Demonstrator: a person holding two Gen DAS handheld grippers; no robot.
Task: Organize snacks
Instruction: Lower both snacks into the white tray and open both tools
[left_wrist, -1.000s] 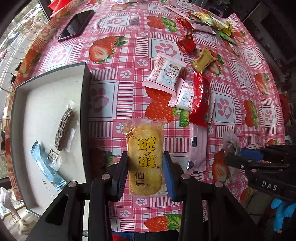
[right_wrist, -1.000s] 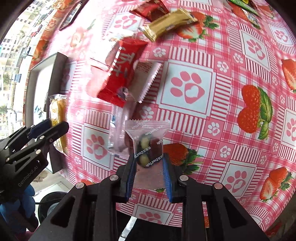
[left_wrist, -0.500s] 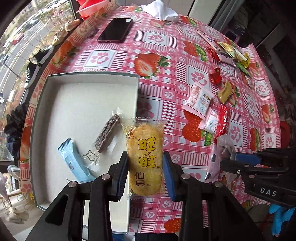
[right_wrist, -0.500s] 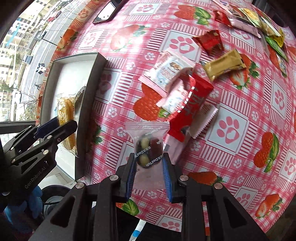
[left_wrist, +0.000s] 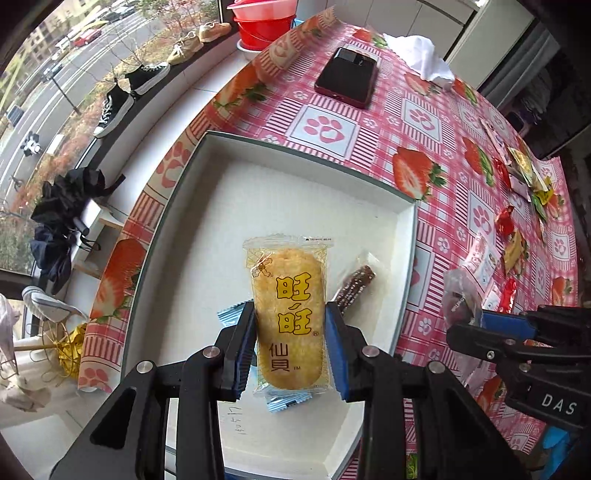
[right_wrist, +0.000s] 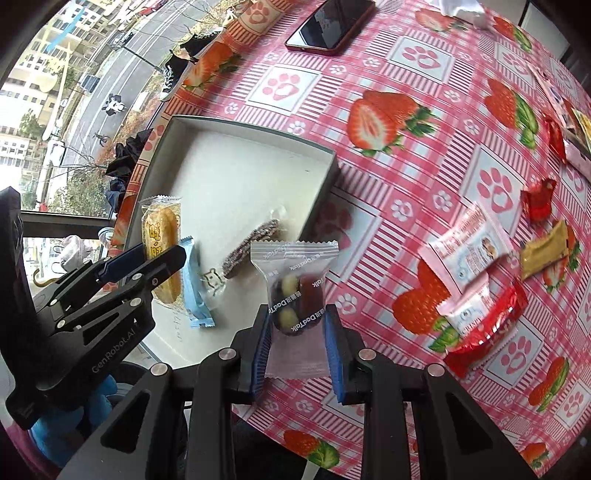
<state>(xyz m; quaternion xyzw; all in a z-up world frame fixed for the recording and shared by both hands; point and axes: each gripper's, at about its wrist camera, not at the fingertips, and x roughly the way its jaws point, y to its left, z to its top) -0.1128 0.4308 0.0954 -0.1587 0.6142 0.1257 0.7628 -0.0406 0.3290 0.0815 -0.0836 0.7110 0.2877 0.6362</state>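
Note:
My left gripper (left_wrist: 290, 347) is shut on a yellow rice cracker packet (left_wrist: 287, 314) and holds it above the white tray (left_wrist: 295, 188). In the tray lie a blue wrapped snack (right_wrist: 194, 288) and a brown bar in clear wrap (left_wrist: 352, 286). My right gripper (right_wrist: 295, 332) is shut on a clear packet with dark and pale sweets (right_wrist: 295, 291), held over the tray's right edge (right_wrist: 321, 195). The left gripper with its cracker also shows in the right wrist view (right_wrist: 162, 258).
Loose snacks lie on the strawberry tablecloth to the right: pink-white packets (right_wrist: 467, 253), a red packet (right_wrist: 487, 332), a gold one (right_wrist: 545, 251), a small red one (right_wrist: 537, 199). A phone (left_wrist: 347, 75) and a white cloth (left_wrist: 421, 59) lie at the far end.
Both grippers have moved left from the snack pile toward the tray, each keeping its packet. The cracker is now over the tray's inside.

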